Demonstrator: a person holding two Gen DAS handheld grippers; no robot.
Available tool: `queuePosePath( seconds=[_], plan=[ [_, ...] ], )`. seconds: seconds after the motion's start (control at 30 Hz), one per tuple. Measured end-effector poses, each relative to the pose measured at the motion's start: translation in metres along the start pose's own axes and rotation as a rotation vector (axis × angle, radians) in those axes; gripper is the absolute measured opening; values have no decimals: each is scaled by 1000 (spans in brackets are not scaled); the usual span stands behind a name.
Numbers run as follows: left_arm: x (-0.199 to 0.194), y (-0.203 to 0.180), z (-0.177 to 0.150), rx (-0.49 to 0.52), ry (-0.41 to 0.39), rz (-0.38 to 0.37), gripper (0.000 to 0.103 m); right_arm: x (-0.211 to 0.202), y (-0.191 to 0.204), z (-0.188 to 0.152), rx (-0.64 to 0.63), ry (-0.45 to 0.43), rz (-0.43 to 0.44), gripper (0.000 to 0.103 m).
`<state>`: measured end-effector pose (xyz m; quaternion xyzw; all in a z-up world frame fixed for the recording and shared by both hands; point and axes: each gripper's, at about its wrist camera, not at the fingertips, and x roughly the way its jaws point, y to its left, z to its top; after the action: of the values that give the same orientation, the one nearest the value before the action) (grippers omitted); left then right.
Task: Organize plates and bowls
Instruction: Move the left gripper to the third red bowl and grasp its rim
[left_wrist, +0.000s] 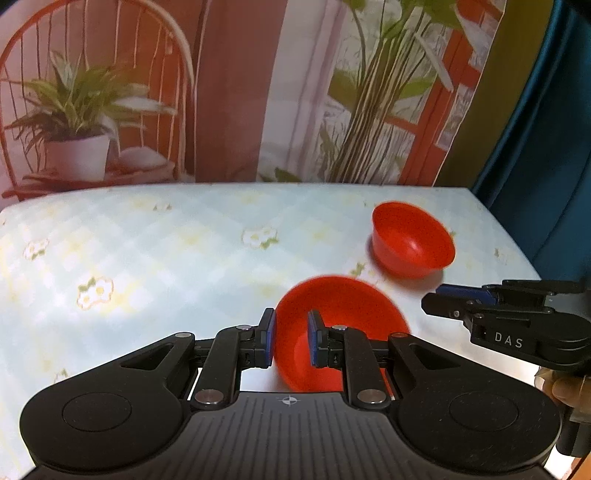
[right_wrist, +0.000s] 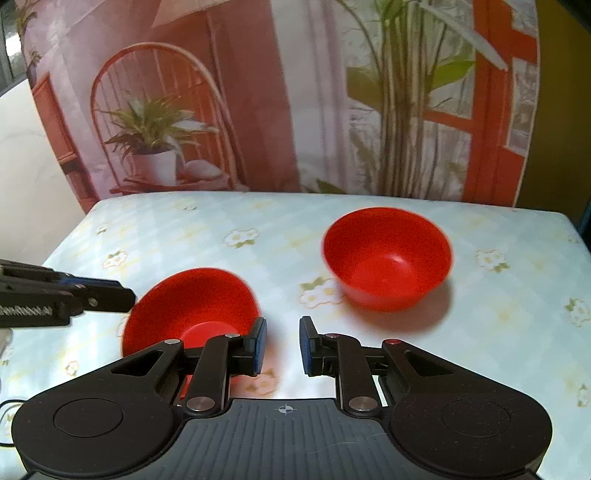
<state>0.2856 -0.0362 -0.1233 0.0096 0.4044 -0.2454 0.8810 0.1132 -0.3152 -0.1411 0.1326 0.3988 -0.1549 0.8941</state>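
Left gripper (left_wrist: 290, 338) pinches the near bowl's (left_wrist: 354, 310) rim, one pad inside, one outside; the bowl's base is hidden behind the fingers. Right gripper (right_wrist: 282, 345) hangs part-open, holding nothing, over the tablecloth (right_wrist: 498, 332); second bowl (right_wrist: 388, 258) sits upright farther back, motion-blurred.

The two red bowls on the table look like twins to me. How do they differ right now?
The near bowl has the left gripper straddling its rim, one finger inside and one outside; the far bowl is touched by nothing. The near bowl looks tipped toward the left, while the far bowl sits level on the tablecloth. The open right gripper is beside the near bowl, holding nothing. Both are plain red, empty, and similar in shape.
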Motion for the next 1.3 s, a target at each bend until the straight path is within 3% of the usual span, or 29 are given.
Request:
queuePosePath(
  seconds=[0.63, 0.77, 0.87, 0.97, 1.3],
  plan=[
    [27, -57, 44, 30, -36, -44, 19, -5, -76, 24, 53, -61, -88, 19],
    [38, -59, 52, -18, -15, -72, 19, -2, -89, 27, 92, -85, -81, 19],
    [47, -62, 56, -23, -5, -68, 22, 3, -95, 27, 107, -87, -77, 19],
    [59, -65, 60, -31, -4, -79, 33, 8, -100, 26, 125, -91, -80, 19],
    [95, -75, 63, -29, 47, -99, 34, 26, -116, 28, 192, -95, -91, 19]
  ],
)
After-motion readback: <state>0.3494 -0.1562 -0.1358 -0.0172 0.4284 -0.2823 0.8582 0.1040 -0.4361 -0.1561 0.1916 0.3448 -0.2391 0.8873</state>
